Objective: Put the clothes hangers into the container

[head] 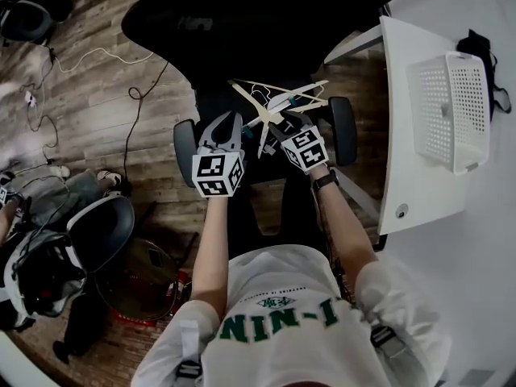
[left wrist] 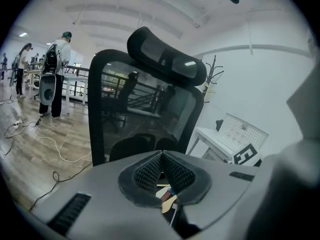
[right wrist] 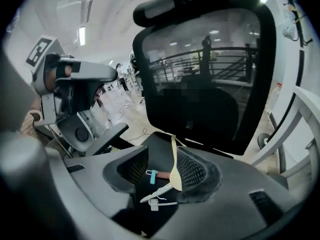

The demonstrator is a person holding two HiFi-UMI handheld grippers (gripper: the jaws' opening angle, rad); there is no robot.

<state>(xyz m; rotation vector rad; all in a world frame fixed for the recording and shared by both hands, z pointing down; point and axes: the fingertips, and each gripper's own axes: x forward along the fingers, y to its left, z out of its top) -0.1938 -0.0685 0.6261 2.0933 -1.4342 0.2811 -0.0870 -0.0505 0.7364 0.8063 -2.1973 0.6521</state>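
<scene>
Several clothes hangers lie on the seat of a black office chair (head: 242, 22): a pale wooden hanger (head: 278, 93) and a white one with teal clips (head: 282, 106). My right gripper (head: 284, 126) reaches down among them. In the right gripper view its jaws (right wrist: 163, 153) stand apart; the wooden hanger (right wrist: 174, 170) runs between them close along the right pad, with a teal-clipped hanger (right wrist: 152, 175) and a white hanger (right wrist: 158, 196) below. My left gripper (head: 229, 122) hovers beside the pile, shut and empty (left wrist: 161, 157). The white perforated container (head: 451, 107) stands on the table at right.
The white table (head: 411, 160) flanks the chair on the right, and its armrests (head: 342, 129) bracket the seat. Cables trail over the wooden floor (head: 89, 111). Another chair (head: 101, 230) and bags stand at lower left. People (left wrist: 55, 74) stand far off.
</scene>
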